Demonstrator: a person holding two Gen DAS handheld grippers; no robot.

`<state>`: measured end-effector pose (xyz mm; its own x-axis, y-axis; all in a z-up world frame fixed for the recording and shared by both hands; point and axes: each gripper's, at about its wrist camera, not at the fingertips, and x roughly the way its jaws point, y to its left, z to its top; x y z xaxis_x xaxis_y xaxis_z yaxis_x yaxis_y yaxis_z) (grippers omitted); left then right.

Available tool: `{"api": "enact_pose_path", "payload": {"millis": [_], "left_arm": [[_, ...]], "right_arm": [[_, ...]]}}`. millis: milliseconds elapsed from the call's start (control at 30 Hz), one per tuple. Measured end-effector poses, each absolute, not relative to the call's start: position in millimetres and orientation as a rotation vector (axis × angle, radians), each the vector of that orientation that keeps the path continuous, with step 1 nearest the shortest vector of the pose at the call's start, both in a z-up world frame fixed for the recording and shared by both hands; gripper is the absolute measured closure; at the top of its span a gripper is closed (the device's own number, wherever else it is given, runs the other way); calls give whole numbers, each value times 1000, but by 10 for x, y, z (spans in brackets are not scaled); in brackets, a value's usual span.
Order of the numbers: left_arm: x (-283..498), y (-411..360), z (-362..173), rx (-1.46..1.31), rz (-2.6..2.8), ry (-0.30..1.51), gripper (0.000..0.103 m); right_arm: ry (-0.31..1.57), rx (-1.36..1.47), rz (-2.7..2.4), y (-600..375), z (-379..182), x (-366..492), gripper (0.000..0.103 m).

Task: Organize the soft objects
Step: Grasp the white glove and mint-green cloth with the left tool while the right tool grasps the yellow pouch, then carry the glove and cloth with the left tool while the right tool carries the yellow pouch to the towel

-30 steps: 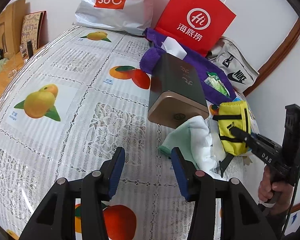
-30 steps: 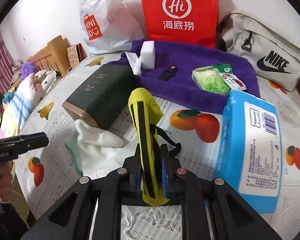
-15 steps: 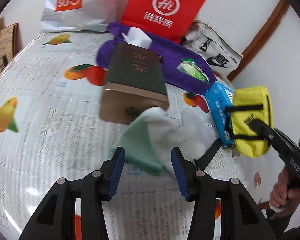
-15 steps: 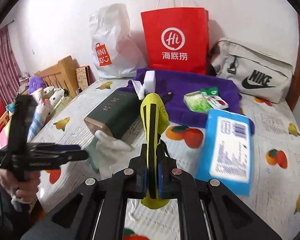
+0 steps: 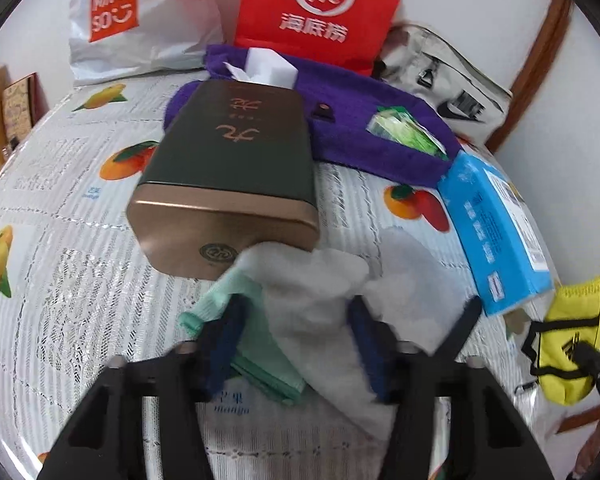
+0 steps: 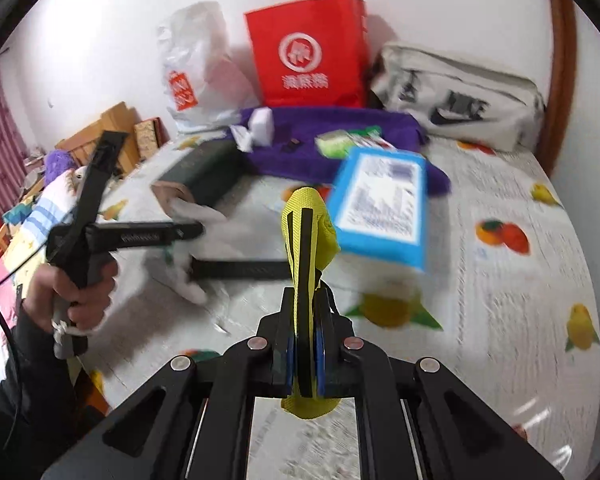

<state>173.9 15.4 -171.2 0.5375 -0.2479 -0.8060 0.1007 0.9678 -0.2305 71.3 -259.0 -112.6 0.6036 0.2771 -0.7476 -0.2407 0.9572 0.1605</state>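
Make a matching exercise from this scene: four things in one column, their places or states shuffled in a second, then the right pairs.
1. yellow fabric pouch
2. white and mint cloth
3. blue wipes pack
4. green snack packet

A. on the purple towel
B. between the closing left gripper jaws
C. clamped in the right gripper
D. flat on the fruit-print tablecloth

Pairs: 1-C, 2-B, 3-D, 4-A

White lace tabletop (image 5: 80,280) printed with orange and yellow fruit. Yellow pouch (image 6: 306,232), black straps. White and mint cloth (image 5: 300,308). Purple towel (image 5: 360,120). Red bag (image 5: 320,4), white logo. Blue pack (image 5: 488,232).
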Motion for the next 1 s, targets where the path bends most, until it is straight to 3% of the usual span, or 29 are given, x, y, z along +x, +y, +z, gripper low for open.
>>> {"api": "enact_pose_path", "payload": {"millis": [67, 100, 200, 1000], "left_arm": [[1735, 168, -1715, -170, -225, 980, 74], [1735, 171, -1726, -183, -255, 988, 86], [1688, 186, -1719, -196, -274, 999, 92], [1180, 690, -1001, -248, -188, 860, 93]], "right_arm": [[884, 57, 292, -2646, -1178, 722, 95], [889, 66, 288, -2664, -1214, 730, 95], [898, 81, 285, -2685, -1281, 741, 95], [840, 141, 252, -2779, -1050, 677, 95]]}}
